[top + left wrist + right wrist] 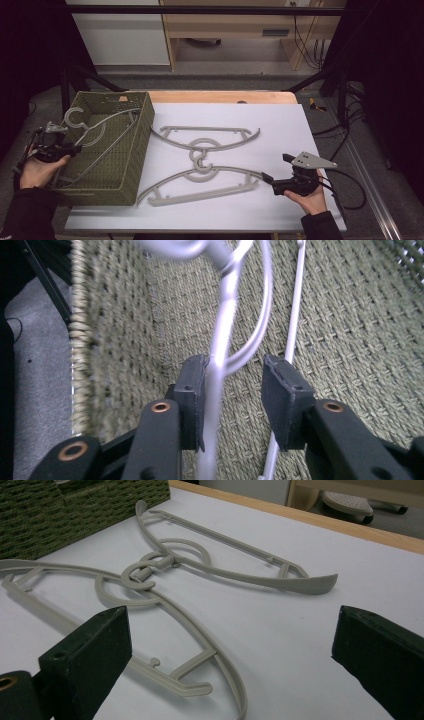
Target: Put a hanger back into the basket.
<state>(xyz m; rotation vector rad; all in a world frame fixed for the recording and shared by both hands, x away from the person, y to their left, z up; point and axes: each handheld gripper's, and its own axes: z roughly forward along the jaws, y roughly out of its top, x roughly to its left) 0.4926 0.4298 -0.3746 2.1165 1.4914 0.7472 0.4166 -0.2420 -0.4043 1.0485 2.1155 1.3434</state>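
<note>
The left hand-held gripper (75, 148), jaws parted around a grey hanger (92, 131), sits at the woven basket (135, 150) at 9 o'clock. Two more hangers (207, 137) lie hook-to-hook mid-desk (280, 125). The right hand-held gripper (276, 167) gapes empty at 4 o'clock.

Three grey hangers (202, 142), one woven green basket (131, 165), two grippers (280, 175).

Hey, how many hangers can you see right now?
3. One hanger in the basket beside the left gripper; far hanger and near hanger lie on the white table, hooks interlocked. Others may hide inside the basket.
</note>
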